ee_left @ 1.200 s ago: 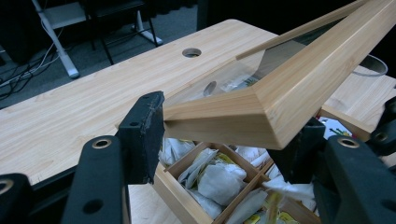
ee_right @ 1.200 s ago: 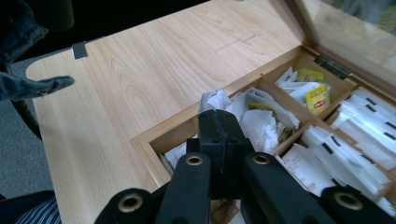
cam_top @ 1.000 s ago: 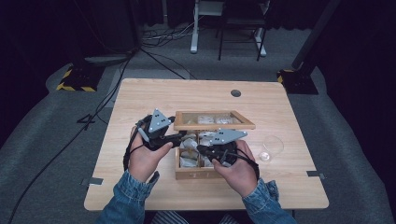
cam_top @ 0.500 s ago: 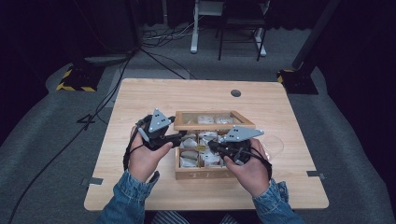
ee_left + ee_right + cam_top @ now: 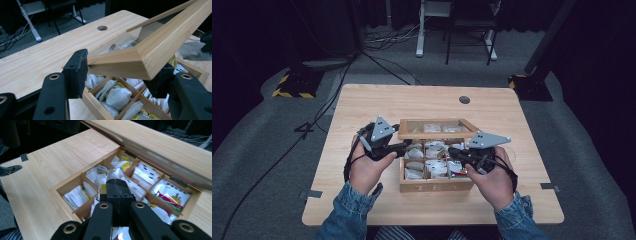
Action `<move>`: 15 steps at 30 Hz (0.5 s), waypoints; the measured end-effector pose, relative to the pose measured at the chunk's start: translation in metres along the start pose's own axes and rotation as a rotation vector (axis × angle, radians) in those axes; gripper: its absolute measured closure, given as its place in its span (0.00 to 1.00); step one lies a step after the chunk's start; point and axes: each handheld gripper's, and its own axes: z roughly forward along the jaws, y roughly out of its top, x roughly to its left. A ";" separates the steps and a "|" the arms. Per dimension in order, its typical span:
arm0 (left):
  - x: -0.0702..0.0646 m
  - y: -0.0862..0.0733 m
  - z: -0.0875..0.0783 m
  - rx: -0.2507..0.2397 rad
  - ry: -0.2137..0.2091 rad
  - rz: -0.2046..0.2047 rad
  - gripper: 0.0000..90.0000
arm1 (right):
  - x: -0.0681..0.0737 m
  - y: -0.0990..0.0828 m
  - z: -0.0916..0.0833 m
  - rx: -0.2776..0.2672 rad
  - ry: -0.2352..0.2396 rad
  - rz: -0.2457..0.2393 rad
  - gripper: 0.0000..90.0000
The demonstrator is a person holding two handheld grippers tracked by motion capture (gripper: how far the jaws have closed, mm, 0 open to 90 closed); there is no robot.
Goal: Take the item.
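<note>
Pale wood-grain table (image 5: 362, 115) — left hand-held gripper (image 5: 120, 75) around mitred, glass-paned lid (image 5: 160, 47).

The wooden tea box (image 5: 437, 186) bears the letters "TEA" on its front wall, facing six o'clock; the print on the tea bags inside is too small to read.

high view: above, facing down | gripper views: close, along tongs | shared: tea box (image 5: 435, 186)
</note>
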 end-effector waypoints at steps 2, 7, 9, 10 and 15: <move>0.000 0.000 0.000 0.000 0.000 0.000 0.46 | -0.003 -0.001 -0.004 -0.002 -0.010 0.005 1.00; 0.000 0.000 0.000 0.000 0.000 -0.001 0.46 | -0.012 -0.005 -0.014 -0.005 -0.036 0.017 1.00; 0.000 0.000 0.000 -0.001 -0.001 -0.001 0.46 | -0.015 -0.007 -0.018 -0.007 -0.045 0.023 1.00; 0.000 0.000 0.000 -0.001 -0.002 -0.001 0.46 | -0.017 -0.008 -0.020 -0.006 -0.049 0.026 1.00; 0.001 0.000 0.000 -0.004 -0.007 -0.005 0.46 | -0.024 -0.014 -0.028 -0.008 -0.070 0.045 1.00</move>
